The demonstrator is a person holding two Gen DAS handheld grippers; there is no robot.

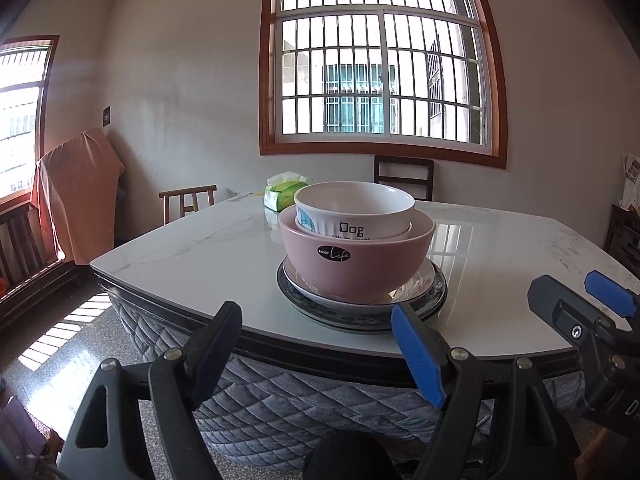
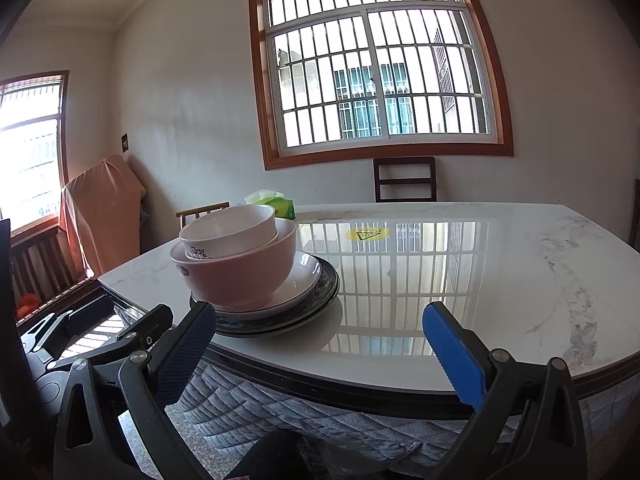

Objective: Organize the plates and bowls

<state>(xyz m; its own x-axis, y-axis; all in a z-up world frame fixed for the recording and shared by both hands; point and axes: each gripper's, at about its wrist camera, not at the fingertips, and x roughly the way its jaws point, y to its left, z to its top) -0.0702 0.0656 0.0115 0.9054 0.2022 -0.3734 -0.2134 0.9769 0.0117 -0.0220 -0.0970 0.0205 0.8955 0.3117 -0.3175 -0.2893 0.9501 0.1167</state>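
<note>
A home dining room: a marble-topped table [image 2: 460, 280] skirted in quilted fabric, wooden chairs [image 2: 405, 179] drawn up around it, a pack of tissues [image 1: 285, 195] on top. Barred, wood-framed windows [image 1: 382, 60] face neighbouring flats; a cloth-draped object [image 1: 76, 196] stands in the corner.

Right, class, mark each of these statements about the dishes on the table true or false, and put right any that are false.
1. The white bowl sits inside the pink bowl. True.
2. The pink bowl stands directly on the table. False: it stands on stacked plates.
3. The left gripper holds a plate. False: its jaws are open and empty.
4. A green tissue pack lies behind the bowls. True.
5. The right gripper has its jaws open with nothing between them. True.
</note>
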